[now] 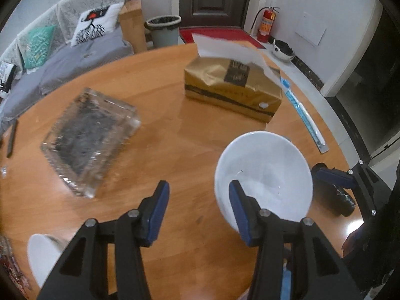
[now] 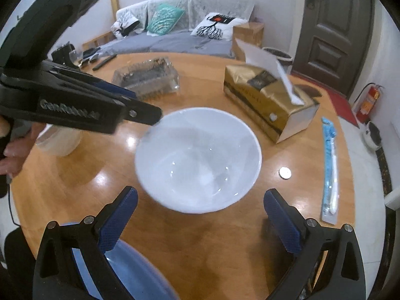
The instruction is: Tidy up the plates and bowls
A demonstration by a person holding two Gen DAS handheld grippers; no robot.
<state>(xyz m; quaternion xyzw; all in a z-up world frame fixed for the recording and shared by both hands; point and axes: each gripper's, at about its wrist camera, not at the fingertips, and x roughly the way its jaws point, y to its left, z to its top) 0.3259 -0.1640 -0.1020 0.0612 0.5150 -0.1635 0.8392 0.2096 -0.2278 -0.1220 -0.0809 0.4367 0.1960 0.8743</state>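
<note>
A white bowl (image 1: 265, 172) (image 2: 197, 160) sits upright on the round wooden table (image 1: 175, 150). My left gripper (image 1: 197, 205) is open; its right finger (image 1: 240, 210) stands over the bowl's near-left rim, its left finger beside the bowl. In the right wrist view the left gripper (image 2: 140, 105) reaches to the bowl's far-left rim. My right gripper (image 2: 200, 222) is open and empty, just short of the bowl. A second white bowl (image 1: 42, 255) (image 2: 58, 140) stands at the left. A blue plate (image 2: 125, 270) lies under my right gripper's left finger.
A glass rectangular dish (image 1: 90, 140) (image 2: 147, 77) lies at the left back. A gold tissue box (image 1: 232, 87) (image 2: 267, 97) stands behind the bowl. A packaged toothbrush (image 1: 302, 115) (image 2: 330, 170) and a coin (image 2: 285, 173) lie at the right edge.
</note>
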